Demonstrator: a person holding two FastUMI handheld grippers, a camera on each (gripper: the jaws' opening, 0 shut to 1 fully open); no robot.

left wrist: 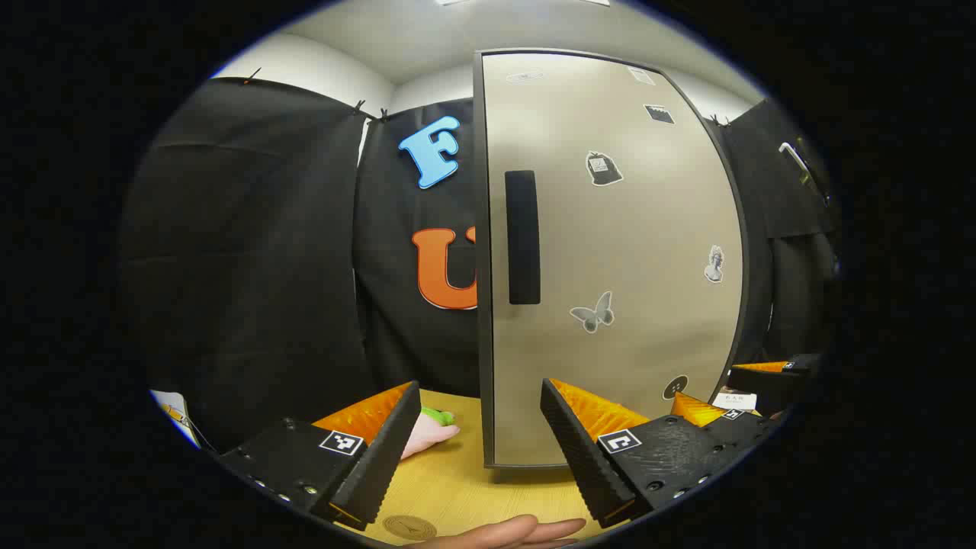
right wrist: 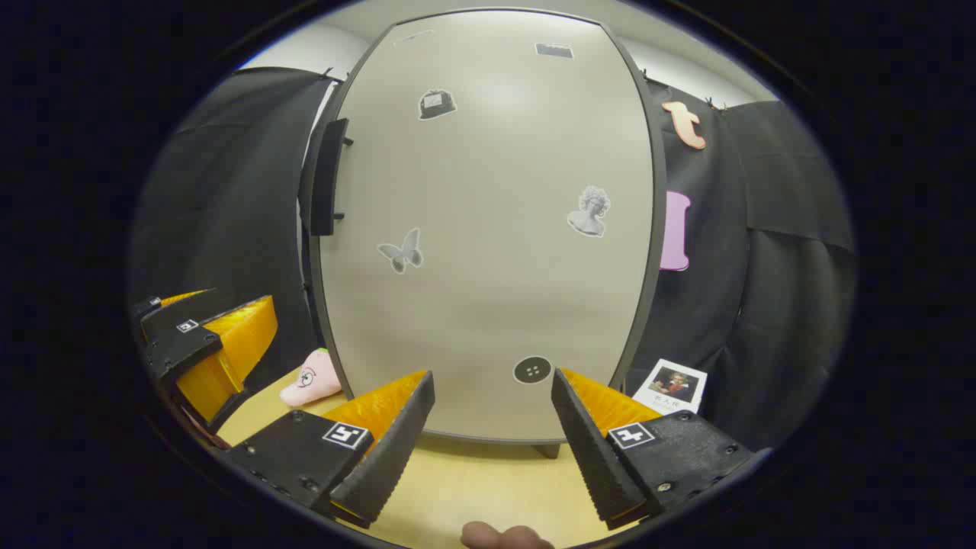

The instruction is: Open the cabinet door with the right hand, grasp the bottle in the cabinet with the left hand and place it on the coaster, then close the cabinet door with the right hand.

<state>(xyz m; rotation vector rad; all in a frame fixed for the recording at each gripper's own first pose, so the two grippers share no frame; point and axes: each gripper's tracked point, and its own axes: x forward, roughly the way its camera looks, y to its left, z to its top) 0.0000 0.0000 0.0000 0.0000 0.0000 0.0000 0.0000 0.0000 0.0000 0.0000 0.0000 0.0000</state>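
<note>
The cabinet point(left wrist: 610, 252) stands on the table with its beige door shut and a dark vertical handle point(left wrist: 522, 236) near the door's left edge. The bottle is hidden behind the door. My left gripper point(left wrist: 480, 450) is open and empty, low in front of the handle side. A round coaster point(left wrist: 409, 527) lies on the table just below it. In the right gripper view, my right gripper point(right wrist: 492, 442) is open and empty, facing the door point(right wrist: 488, 229), with the handle point(right wrist: 328, 179) up to its left. The left gripper point(right wrist: 202, 324) shows at the left there, and the right gripper point(left wrist: 743, 389) at the far right of the left gripper view.
A pink soft toy point(right wrist: 309, 381) lies on the wooden table point(right wrist: 473, 480) left of the cabinet. A small photo card point(right wrist: 671, 385) leans against the cloth wall at the right. Part of a hand point(left wrist: 503, 534) shows at the bottom edge.
</note>
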